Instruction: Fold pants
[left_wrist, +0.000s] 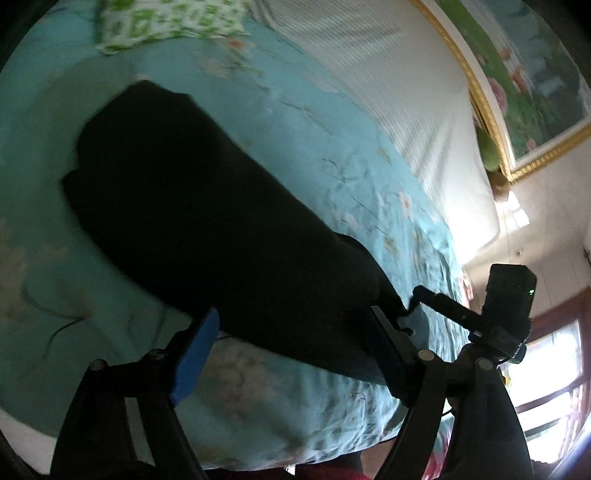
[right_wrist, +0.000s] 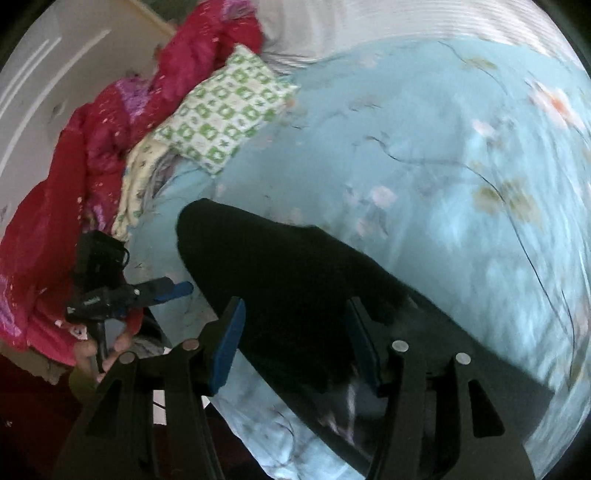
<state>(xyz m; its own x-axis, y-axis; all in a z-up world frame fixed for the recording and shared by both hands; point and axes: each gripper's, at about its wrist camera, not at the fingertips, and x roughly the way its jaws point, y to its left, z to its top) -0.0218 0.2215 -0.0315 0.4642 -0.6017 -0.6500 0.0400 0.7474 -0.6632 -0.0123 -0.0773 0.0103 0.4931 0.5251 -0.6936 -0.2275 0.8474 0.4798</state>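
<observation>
Left wrist view: black pants (left_wrist: 207, 206) lie as a long narrow strip on the teal floral bedspread (left_wrist: 332, 147), so probably folded lengthwise already, with the crosswise fold left. Left gripper (left_wrist: 295, 354) is spread wide, near end of pants between the pads, untouched.

Right wrist view: right gripper (right_wrist: 295, 343) is parted and straddles the pants (right_wrist: 280, 266) without pinching; left gripper (right_wrist: 173, 290) sits just beside the pants.

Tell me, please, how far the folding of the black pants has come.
Done, it seems: the pants lie as one long narrow strip on the blue bedcover, probably legs together. In hand: nothing; the left gripper and right gripper show open jaws near the cloth. Left: the crosswise folds.
</observation>
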